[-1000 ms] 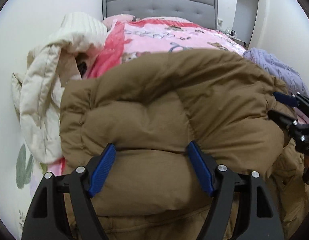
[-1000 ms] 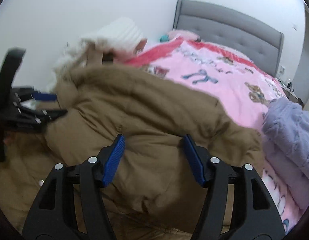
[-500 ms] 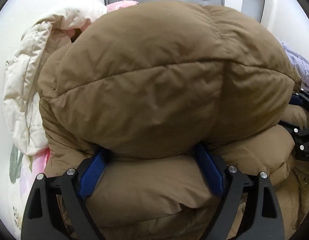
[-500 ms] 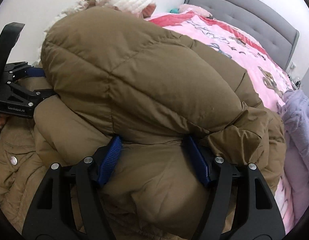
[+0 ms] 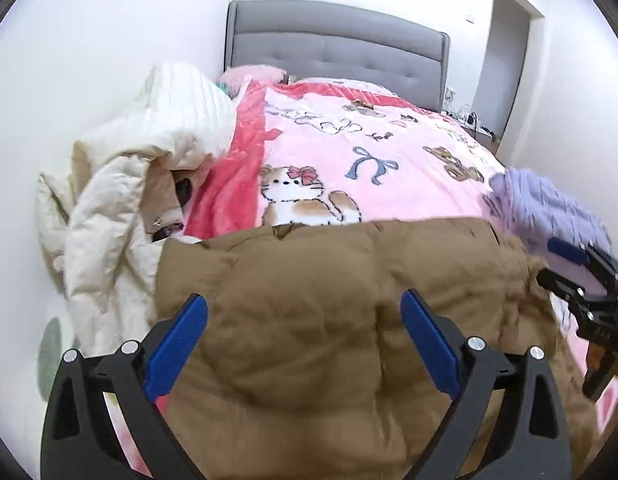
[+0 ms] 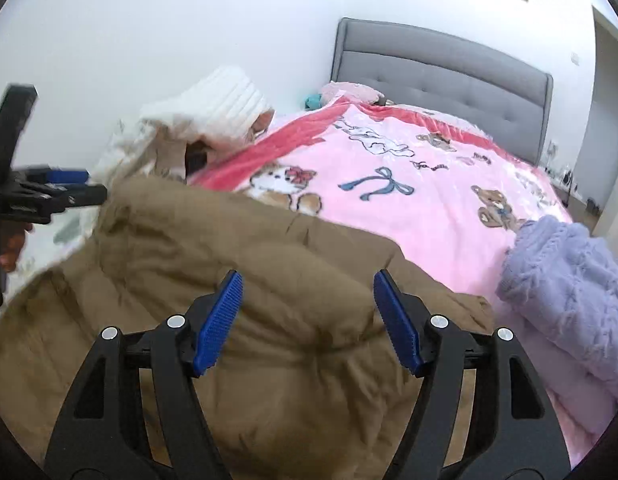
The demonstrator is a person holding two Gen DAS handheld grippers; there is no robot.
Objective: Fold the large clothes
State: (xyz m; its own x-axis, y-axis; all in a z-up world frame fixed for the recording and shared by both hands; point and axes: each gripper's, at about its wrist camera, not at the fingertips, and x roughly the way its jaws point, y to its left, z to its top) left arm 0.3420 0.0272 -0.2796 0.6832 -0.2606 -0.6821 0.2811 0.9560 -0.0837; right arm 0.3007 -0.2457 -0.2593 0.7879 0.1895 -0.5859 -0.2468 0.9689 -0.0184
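A puffy brown down jacket (image 5: 329, 320) lies folded in a thick bundle on the near end of the bed; it also fills the lower half of the right wrist view (image 6: 269, 280). My left gripper (image 5: 305, 316) is open, its blue pads apart above the jacket's left part. My right gripper (image 6: 307, 296) is open too, held above the jacket's right part. Each gripper shows at the edge of the other's view: the right gripper (image 5: 581, 276) and the left gripper (image 6: 65, 184). Neither holds any fabric.
A pink cartoon blanket (image 5: 389, 168) covers the bed, with a grey headboard (image 5: 337, 48) behind. A cream jacket and white knit (image 5: 121, 200) are piled at the left by the wall. A lilac knit (image 6: 569, 280) lies at the right.
The lifted jacket half has come down flat onto the bundle. Both grippers have let go of it and drawn back and up, their jaws now apart over the jacket.
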